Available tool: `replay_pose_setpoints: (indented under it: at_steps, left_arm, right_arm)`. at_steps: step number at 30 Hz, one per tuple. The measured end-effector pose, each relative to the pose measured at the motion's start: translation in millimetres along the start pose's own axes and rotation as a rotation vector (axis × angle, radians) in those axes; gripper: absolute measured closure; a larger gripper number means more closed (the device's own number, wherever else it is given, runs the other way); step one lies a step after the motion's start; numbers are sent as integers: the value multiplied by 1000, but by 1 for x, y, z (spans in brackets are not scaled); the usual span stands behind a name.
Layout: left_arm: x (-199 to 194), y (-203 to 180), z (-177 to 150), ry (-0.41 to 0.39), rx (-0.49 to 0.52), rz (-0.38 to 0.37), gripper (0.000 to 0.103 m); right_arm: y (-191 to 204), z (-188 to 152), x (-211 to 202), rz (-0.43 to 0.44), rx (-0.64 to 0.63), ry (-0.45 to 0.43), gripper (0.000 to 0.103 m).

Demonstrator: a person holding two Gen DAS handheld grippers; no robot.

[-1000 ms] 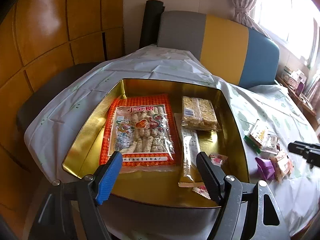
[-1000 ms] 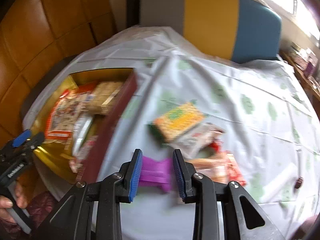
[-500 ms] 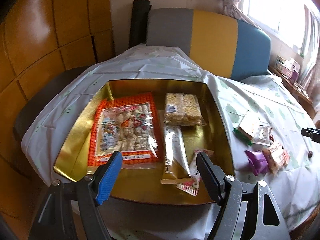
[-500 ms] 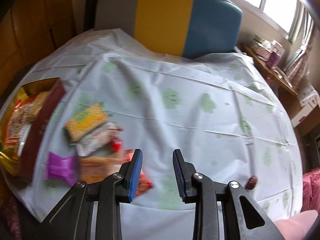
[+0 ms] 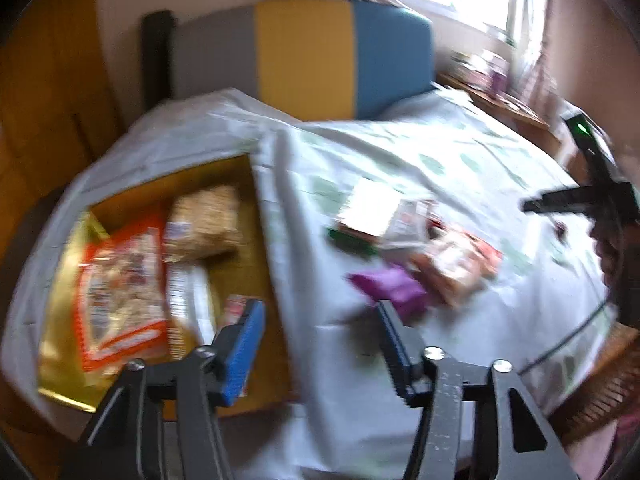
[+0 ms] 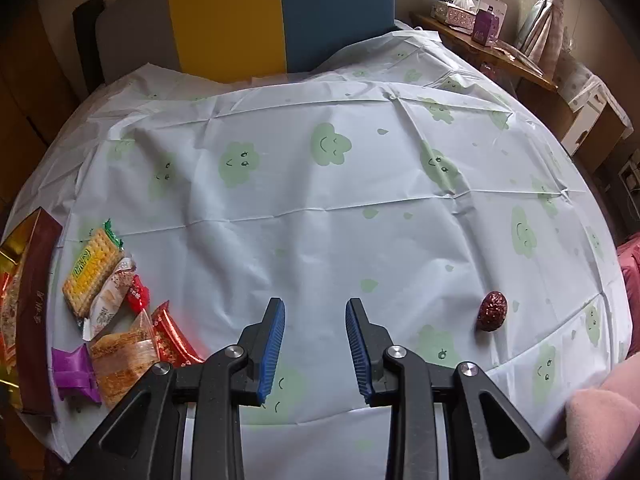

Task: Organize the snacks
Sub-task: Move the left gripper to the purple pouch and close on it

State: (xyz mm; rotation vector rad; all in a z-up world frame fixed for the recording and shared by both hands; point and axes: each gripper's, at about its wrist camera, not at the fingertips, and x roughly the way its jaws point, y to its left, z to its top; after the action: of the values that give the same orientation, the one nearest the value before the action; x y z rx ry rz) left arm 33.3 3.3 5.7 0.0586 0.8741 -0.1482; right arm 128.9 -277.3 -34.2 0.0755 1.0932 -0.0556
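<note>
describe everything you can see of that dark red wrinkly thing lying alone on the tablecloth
It looks like a dried red date: small, oval, deep reddish-brown, with a wrinkled, slightly glossy skin. It lies on its own on the pale tablecloth printed with green smiling clouds, near the table's near right edge in the right wrist view. Nothing touches it but the cloth. It sits apart from the snack pile at the far left, and to the right of the right tool, which holds nothing.
</note>
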Motion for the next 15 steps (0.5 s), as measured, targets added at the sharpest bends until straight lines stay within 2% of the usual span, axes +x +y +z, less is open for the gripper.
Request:
replay_pose_setpoints:
  at_steps: [5, 10, 13, 14, 15]
  left_arm:
    - [16, -29, 0, 57, 55, -50, 51]
    - [41, -38, 8, 123, 62, -56, 47]
    - [53, -46, 11, 153, 117, -71, 38]
    - [56, -50, 14, 150, 170, -80, 32]
    - [58, -53, 15, 148, 211, -65, 31]
  right_arm:
    - [3, 0, 0, 8, -12, 1, 71]
    - [8, 0, -2, 15, -37, -6, 71]
    - [8, 0, -4, 19, -34, -13, 71]
    - [7, 0, -5, 22, -32, -16, 71]
    - [7, 1, -5, 26, -28, -17, 71]
